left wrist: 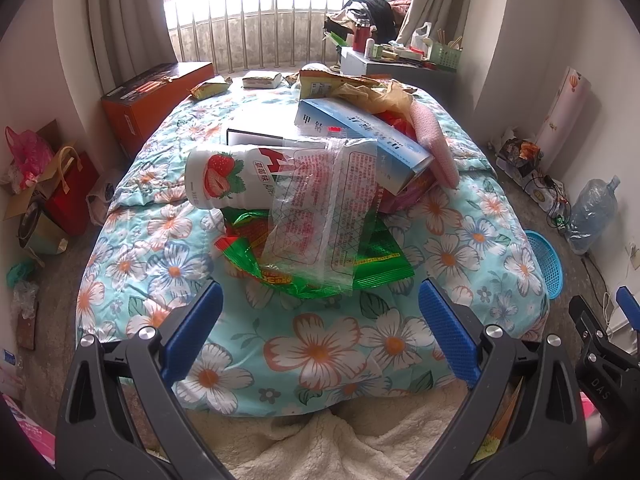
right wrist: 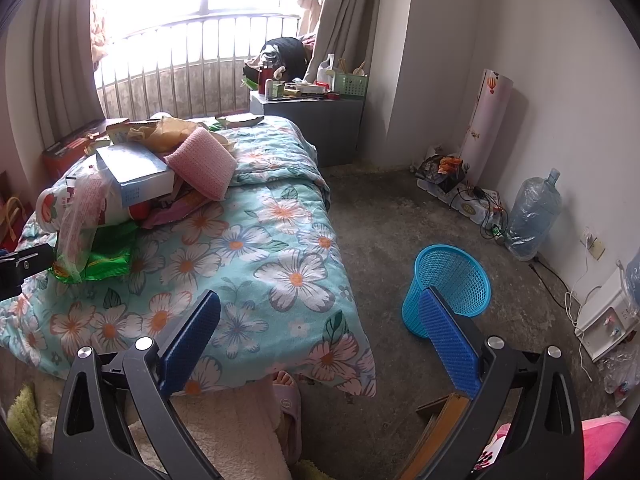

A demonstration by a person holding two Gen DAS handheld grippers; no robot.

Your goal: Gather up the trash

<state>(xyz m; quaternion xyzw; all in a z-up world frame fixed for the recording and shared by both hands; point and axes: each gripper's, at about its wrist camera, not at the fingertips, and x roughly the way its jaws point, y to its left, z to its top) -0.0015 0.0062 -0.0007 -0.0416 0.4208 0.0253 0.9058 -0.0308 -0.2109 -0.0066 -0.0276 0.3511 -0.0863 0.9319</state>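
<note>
A heap of trash lies on the flowered quilt (left wrist: 320, 352): a strawberry milk bottle (left wrist: 224, 178) on its side, a clear plastic wrapper (left wrist: 320, 208), a green foil bag (left wrist: 320, 272), a blue-white carton (left wrist: 360, 136) and a pink sponge (left wrist: 434, 142). My left gripper (left wrist: 320, 312) is open just short of the green bag, nothing between its fingers. My right gripper (right wrist: 320, 312) is open over the quilt's corner (right wrist: 304, 280), holding nothing. A blue mesh bin (right wrist: 448, 288) stands on the floor to the right of the bed, behind the right finger.
More wrappers (left wrist: 210, 88) lie at the bed's far end. An orange box (left wrist: 152, 96) and bags (left wrist: 72, 184) crowd the left floor. A grey cabinet (right wrist: 312, 120), a water jug (right wrist: 532, 216) and cables (right wrist: 560, 276) line the right wall. A person's slippered foot (right wrist: 286, 396) shows below the quilt.
</note>
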